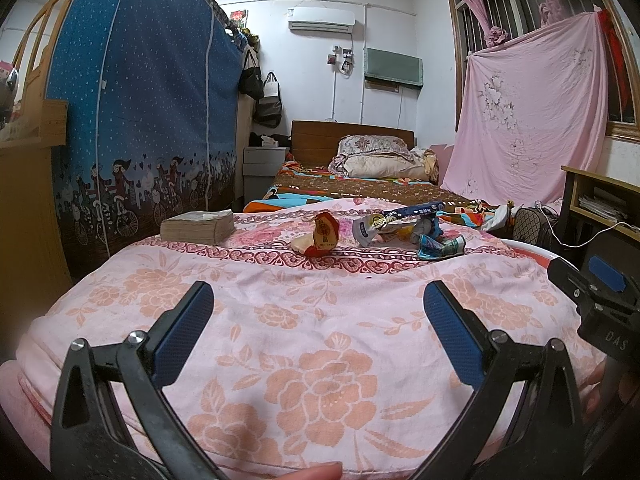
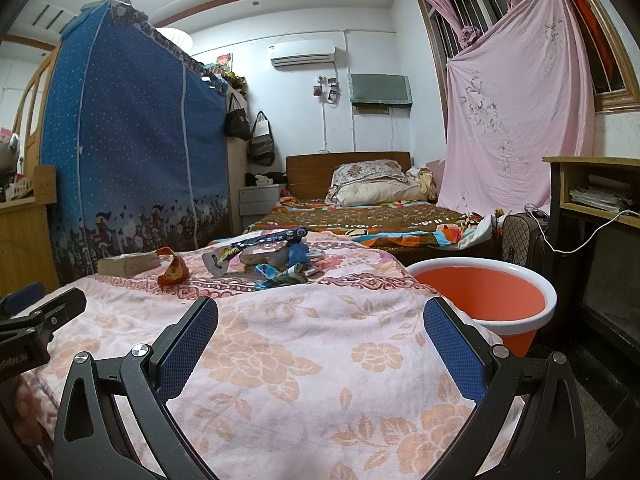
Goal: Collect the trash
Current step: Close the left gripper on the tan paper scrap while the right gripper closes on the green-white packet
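Nothing collected yet — the wrappers [image 2: 276, 258] lie heaped beyond the orange bucket [image 2: 486, 300], which looks empty; left gripper [image 1: 318, 334] and right gripper [image 2: 320, 344] gape, holding nothing.

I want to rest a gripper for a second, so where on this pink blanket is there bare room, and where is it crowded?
Free: the wide stretch of blanket between the open right gripper and the wrapper pile; the left gripper, also open, faces the same bare patch. Crowded: the far strip, with the book, red wrapper and pile. The orange bucket borders the right edge.
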A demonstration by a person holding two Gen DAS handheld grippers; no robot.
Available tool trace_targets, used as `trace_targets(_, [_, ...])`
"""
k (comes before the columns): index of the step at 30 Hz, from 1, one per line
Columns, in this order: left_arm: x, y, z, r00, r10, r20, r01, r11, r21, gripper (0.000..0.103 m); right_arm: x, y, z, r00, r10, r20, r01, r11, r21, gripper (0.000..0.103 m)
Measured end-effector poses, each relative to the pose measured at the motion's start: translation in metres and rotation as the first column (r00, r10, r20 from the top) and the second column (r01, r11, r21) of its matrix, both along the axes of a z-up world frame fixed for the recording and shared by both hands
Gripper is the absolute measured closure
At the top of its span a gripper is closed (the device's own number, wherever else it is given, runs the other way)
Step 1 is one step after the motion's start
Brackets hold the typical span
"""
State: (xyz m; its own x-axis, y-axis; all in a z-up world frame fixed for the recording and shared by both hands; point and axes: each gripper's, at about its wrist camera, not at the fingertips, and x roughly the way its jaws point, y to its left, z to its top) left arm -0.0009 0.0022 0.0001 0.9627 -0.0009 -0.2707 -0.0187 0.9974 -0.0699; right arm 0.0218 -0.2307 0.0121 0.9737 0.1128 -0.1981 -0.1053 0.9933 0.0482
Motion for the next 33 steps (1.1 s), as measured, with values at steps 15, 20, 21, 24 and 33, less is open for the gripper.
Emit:
trace_targets(15, [0.034,0.009,0.037,0.997,0.026,0.071,-0.029,0.999,0.038,0.011,0.032,0.023,0.053,0.987,0.085,0.135,-0.085,0.996,-0.009,0.0])
trace_targets(20, [0.055,0.012,0.049,0.996,0.039,0.08,-0.044,0.997,0.06,0.011,0.056,0.025,0.062,0.984,0.09,0.154,-0.089,0.996,-0.012,0.0])
trace_targets(21, [0.06,0.013,0.051,0.996,0.041,0.08,-0.046,0.997,0.065,0.011,0.062,0.026,0.062,0.984,0.089,0.153,-0.088,0.996,-0.016,0.0])
trace_targets(24, [0.075,0.018,0.056,0.997,0.036,0.072,-0.04,0.997,0.06,0.011,0.075,0.029,0.062,0.986,0.093,0.141,-0.09,0.995,-0.034,0.0])
trace_targets(33, [0.131,0.033,0.061,1.0,-0.005,-0.028,0.005,1.0,0.028,0.011,0.126,0.036,0.048,0.993,0.098,-0.067,-0.103,0.991,-0.082,0.0])
